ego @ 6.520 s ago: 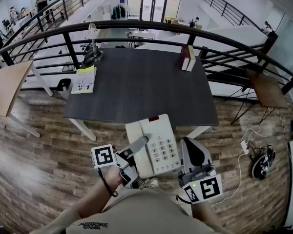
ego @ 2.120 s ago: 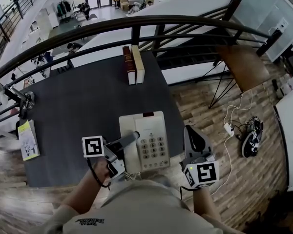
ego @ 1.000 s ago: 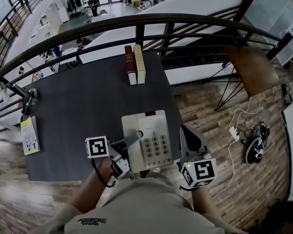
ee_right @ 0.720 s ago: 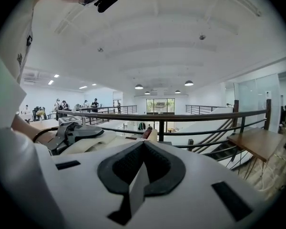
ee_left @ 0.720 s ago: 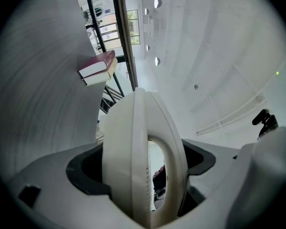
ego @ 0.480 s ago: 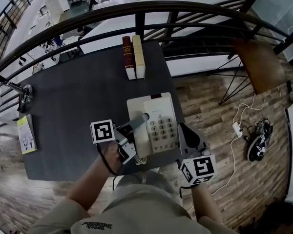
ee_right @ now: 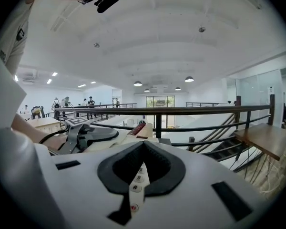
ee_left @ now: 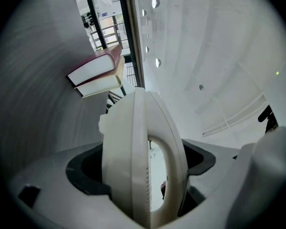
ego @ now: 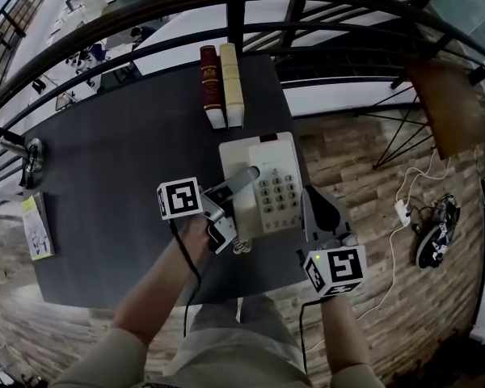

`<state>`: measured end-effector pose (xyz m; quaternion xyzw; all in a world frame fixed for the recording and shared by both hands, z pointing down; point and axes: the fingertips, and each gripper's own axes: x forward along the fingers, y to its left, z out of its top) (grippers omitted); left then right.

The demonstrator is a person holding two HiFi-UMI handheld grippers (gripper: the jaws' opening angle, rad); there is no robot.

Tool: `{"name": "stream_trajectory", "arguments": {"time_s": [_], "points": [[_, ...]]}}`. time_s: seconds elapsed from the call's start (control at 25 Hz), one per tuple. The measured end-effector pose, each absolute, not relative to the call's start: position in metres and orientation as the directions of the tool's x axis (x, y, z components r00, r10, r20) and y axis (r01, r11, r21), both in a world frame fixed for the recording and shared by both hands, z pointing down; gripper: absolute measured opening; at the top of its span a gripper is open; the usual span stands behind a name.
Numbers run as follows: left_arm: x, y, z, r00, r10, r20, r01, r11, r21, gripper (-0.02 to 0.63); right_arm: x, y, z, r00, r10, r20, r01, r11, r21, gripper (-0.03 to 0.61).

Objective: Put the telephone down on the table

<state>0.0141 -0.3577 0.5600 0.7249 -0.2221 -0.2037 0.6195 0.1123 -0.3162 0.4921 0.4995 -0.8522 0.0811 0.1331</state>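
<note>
- Left gripper (ego: 239, 182): the claw is clamped on the handset side of the telephone (ego: 273, 186). In the left gripper view the jaws (ee_left: 143, 178) press on the handset and the base edge together. Risk: if this side lets go first, the handset may roll off its cradle.
- Coiled cord (ego: 241, 247): it hangs below the near end of the unit, beside the left gripper. Risk: it may get trapped under the base and leave the unit rocking.
- Telephone: carried between both grippers over the right front part of the table (ego: 121, 176), keypad up. Contact with the top cannot be confirmed from any view. Risk: release before contact would mean a drop.
- Books (ego: 222, 83): they lie just beyond the far end of the unit. Risk: a forward push would knock them.
- Right gripper (ego: 309, 196): the claw is narrow, nipping the thin right edge of the base, with keys showing in the gap (ee_right: 140, 175). Risk: the hold is shallow and may slip.
- Table's right edge: the unit's right side lies near it. Risk: set down further right, the unit would overhang and tip to the floor (ego: 364, 168).
</note>
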Motion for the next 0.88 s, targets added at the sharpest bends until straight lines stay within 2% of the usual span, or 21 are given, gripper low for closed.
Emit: {"name": "stream_trajectory", "arguments": {"time_s": [0.2,0.4,0.52,0.88], "points": [[0.018,-0.382,0.612,0.822,-0.568,0.043,-0.110,-0.085,0.990,0.448,0.108,-0.354,0.522,-0.474,-0.821,0.317,-0.872,0.487,-0.043,0.002],[0.022,-0.406,0.661,0.810,-0.582,0.077,-0.114,-0.027,0.993,0.449,0.111,-0.381,0.553,-0.512,-0.793,0.330,-0.859,0.467,-0.209,0.002],[0.022,-0.415,0.684,0.803,-0.588,0.101,-0.119,0.007,0.993,0.449,0.118,-0.387,0.574,-0.487,-0.792,0.369,-0.874,0.441,-0.206,0.002],[0.020,-0.445,0.714,0.797,-0.594,0.109,-0.144,-0.013,0.989,0.448,0.122,-0.398,0.610,-0.481,-0.774,0.412,-0.876,0.401,-0.269,0.002]]}}
